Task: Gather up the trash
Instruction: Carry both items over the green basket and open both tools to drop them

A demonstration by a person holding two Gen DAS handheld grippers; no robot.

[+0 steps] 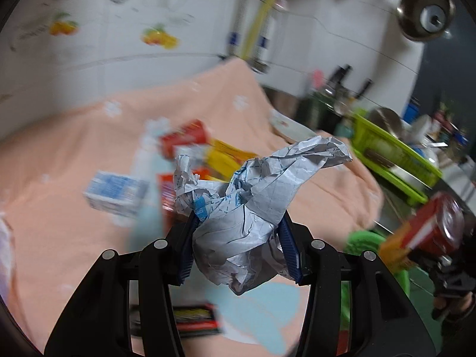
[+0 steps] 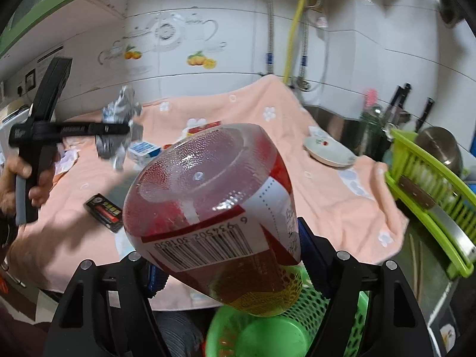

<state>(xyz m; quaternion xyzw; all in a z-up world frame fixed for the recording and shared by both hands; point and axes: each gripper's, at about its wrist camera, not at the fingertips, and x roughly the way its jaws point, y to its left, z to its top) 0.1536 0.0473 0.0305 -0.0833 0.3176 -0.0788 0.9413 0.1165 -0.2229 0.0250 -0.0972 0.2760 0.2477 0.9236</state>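
My left gripper (image 1: 239,223) is shut on a crumpled grey-white paper wad (image 1: 253,208), held up over the peach cloth (image 1: 59,238). The right wrist view shows that same gripper (image 2: 119,131) at the left, in a person's hand, with the wad (image 2: 119,110) in it. My right gripper (image 2: 229,255) is shut on a clear plastic bottle (image 2: 214,202) with a red-and-white label, its base toward the camera. Directly below the bottle stands a green mesh bin (image 2: 267,333). In the left wrist view the bottle (image 1: 431,229) is at the right, above the bin (image 1: 363,238).
On the cloth lie a blue-white carton (image 1: 116,193), red and yellow packets (image 1: 184,136) and a black-red box (image 2: 104,212). A white plate (image 2: 327,148) sits at the cloth's right edge. A green dish rack (image 2: 431,193) with a steel bowl stands right of it, knives behind.
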